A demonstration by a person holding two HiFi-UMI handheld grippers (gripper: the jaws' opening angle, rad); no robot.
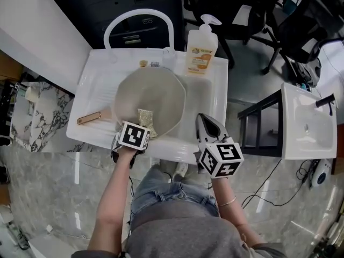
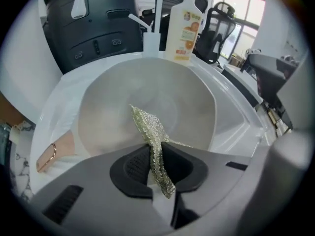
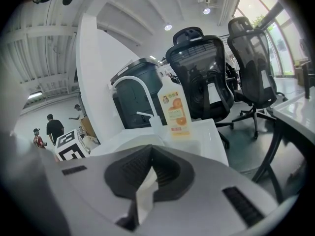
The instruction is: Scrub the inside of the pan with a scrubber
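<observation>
A grey pan [image 1: 156, 93] is seen lying inside a white sink [image 1: 97, 74], its copper-coloured handle [image 1: 91, 118] pointed toward the sink's left side. A golden mesh scrubber [image 1: 145, 120] is held at the pan's near edge by the left gripper [image 1: 137, 128], and part of it is spread on the inner surface of the pan. In the left gripper view the jaws of the left gripper [image 2: 156, 147] are seen pressed together on the scrubber [image 2: 147, 124]: a strip of mesh is pinched between the dark pads, with one end hanging behind them and the rest stretched forward into the pan [image 2: 147, 90]. The right gripper [image 1: 204, 120] is held above the front right rim of the sink, apart from the pan. In its own view the jaws of the right gripper [image 3: 150, 156] are seen brought together with nothing between them. A soap bottle [image 1: 201, 50] with an orange label is placed on the back rim of the sink, just beside a white arched faucet [image 1: 138, 16]. Black office chairs [image 3: 216, 73] are visible beyond the sink.
</observation>
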